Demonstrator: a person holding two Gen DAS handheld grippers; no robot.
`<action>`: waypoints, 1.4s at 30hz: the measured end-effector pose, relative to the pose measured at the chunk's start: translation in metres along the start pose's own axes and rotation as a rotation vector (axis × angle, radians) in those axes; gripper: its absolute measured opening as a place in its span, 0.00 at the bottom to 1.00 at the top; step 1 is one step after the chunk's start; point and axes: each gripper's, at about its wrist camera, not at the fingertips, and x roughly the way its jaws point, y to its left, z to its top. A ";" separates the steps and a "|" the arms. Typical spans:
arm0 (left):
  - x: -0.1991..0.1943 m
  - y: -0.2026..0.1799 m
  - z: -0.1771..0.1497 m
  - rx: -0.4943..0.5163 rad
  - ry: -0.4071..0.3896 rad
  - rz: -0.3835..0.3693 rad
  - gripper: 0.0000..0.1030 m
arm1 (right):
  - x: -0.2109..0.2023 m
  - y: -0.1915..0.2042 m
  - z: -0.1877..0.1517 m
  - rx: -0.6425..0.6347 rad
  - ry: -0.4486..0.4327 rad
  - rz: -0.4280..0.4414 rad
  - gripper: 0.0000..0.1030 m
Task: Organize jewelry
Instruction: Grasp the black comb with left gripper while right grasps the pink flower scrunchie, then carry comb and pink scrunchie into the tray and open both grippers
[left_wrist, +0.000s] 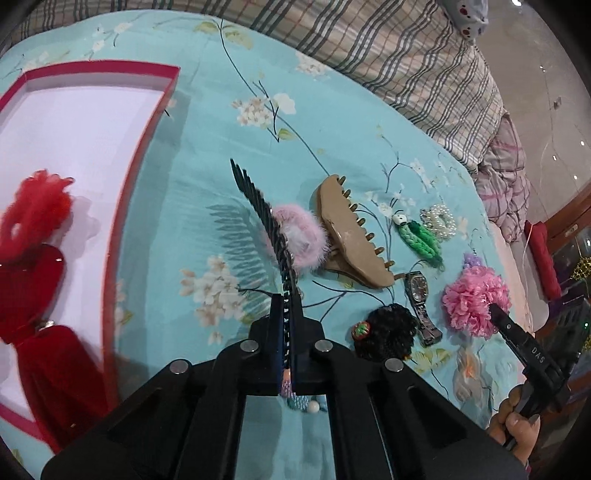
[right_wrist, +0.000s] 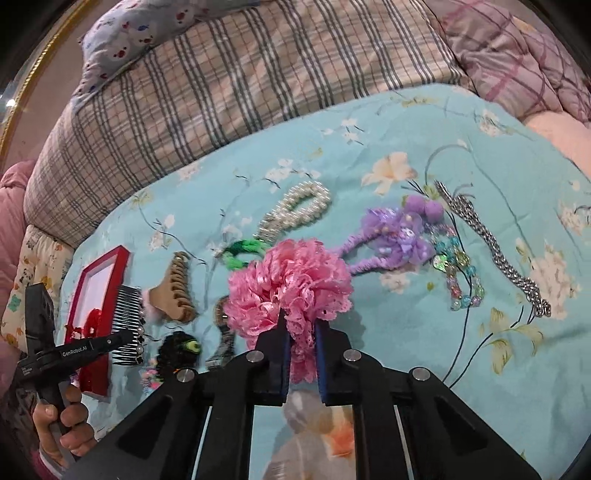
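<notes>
the left gripper (left_wrist: 286, 332) is closed tight on the black comb (left_wrist: 264, 218), held by its spine above the bedsheet (left_wrist: 207, 122), right of the red box (left_wrist: 110, 206). the right gripper (right_wrist: 301, 354) pinches only the lace of the pink flower scrunchie (right_wrist: 288, 284); the soft frill may slip out, and the comb may twist and miss the box

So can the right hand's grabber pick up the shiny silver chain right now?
Probably not yet. The right gripper is already shut on the pink lace flower, so it's full. The silver chain lies off to its right on the blue bedspread with nothing covering it, so the way looks free once the flower is dropped.
</notes>
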 end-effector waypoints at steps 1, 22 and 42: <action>-0.003 0.000 0.000 0.002 -0.005 0.000 0.01 | -0.003 0.004 0.000 -0.008 -0.005 0.008 0.10; -0.089 0.047 0.012 -0.043 -0.164 0.012 0.01 | 0.013 0.119 -0.007 -0.127 0.044 0.224 0.10; -0.119 0.146 0.037 -0.150 -0.237 0.120 0.01 | 0.084 0.277 -0.008 -0.249 0.118 0.412 0.10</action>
